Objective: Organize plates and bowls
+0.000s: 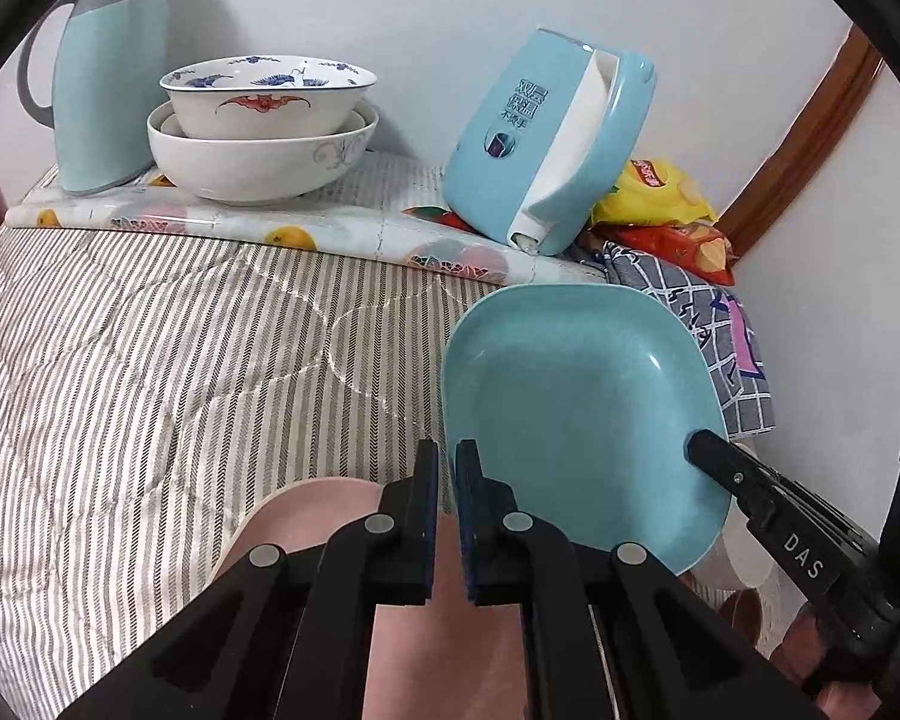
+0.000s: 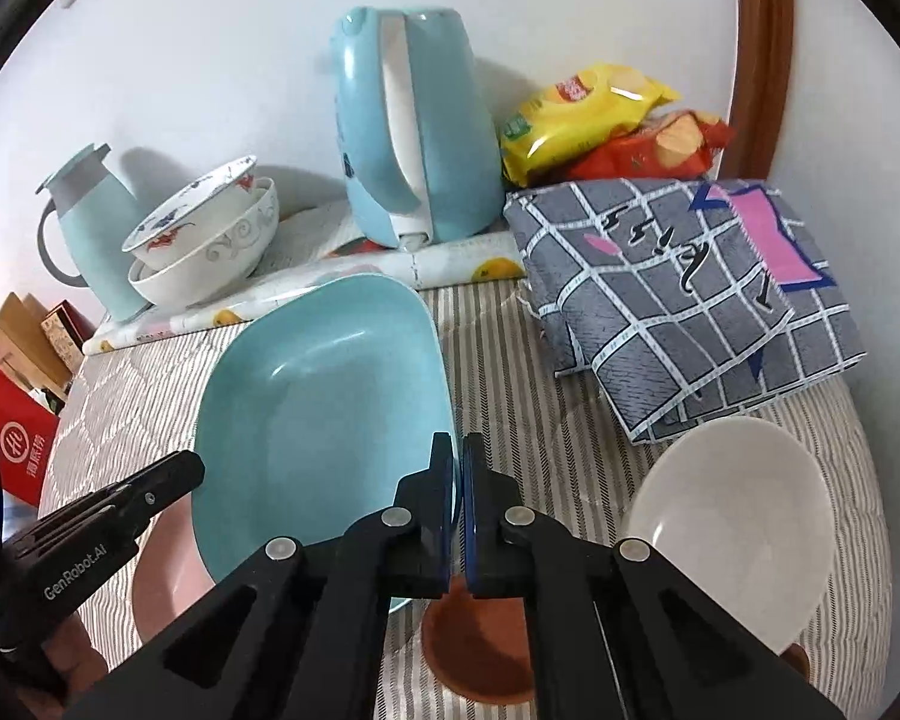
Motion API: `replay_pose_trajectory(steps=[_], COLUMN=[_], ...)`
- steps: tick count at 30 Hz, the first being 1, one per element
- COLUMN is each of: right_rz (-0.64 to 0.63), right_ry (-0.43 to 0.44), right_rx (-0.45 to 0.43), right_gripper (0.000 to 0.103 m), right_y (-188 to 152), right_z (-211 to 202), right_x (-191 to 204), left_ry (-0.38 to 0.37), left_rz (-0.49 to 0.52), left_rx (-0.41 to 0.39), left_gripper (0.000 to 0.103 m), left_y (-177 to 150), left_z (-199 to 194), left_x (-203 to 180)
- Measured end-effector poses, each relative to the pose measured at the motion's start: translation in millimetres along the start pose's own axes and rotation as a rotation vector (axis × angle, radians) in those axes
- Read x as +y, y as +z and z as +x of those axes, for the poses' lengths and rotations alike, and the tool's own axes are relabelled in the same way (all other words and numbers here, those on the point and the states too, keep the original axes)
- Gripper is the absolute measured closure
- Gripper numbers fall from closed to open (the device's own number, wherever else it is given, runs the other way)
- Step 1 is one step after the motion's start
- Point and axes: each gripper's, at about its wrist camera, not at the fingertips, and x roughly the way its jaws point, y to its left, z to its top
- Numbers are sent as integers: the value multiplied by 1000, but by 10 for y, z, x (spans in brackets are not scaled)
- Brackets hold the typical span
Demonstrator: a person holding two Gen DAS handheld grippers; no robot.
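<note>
**Teal plate being carried, much still loose**

Both grippers are pinching the teal plate (image 1: pixel 576 420) — the left gripper (image 1: pixel 447 462) clamping its left rim, the right gripper (image 2: pixel 457 456) its right — holding it tilted above the pink plate (image 1: pixel 306 516). Two bowls (image 1: pixel 264 126) sit nested already; a white bowl (image 2: pixel 738 516) and brown saucer (image 2: pixel 480 648) are waiting. The teal plate is squarish, glossy, empty.

- Left wrist view: close, angled down, looking along its jaws over the striped bed.
- Right wrist view: likewise.
- Both share the blue plate (image 1: pixel 576 414) (image 2: pixel 324 402) and electric kettle (image 1: pixel 546 144) (image 2: pixel 414 138).
</note>
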Motion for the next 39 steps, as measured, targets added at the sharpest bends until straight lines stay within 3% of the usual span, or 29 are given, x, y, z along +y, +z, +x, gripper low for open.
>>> replay_pose_trajectory(steps=[10, 15, 28, 30, 32, 39], right_rz=[8, 13, 25, 24, 29, 28], right_ry=[30, 50, 65, 60, 59, 65], right_rx=[-17, -32, -24, -25, -24, -23], right_gripper=[100, 100, 100, 100, 100, 100], right_y=[-89, -167, -385, -406, -420, -474], right_z=[-219, -329, -399, -400, -400, -414], right_x=[79, 161, 262, 264, 259, 289], left_ry=[-32, -26, -92, -101, -105, -111], left_rz=[-1, -12, -52, -53, -53, -67], left_rx=[-53, -52, -45, -48, -48, -55], left_gripper=[94, 94, 94, 90, 78, 78], left_y=[-73, -123, -305, -323, -342, -411], left_z=[-337, -432, -600, -631, -659, -736], left_x=[78, 154, 361, 381, 400, 493])
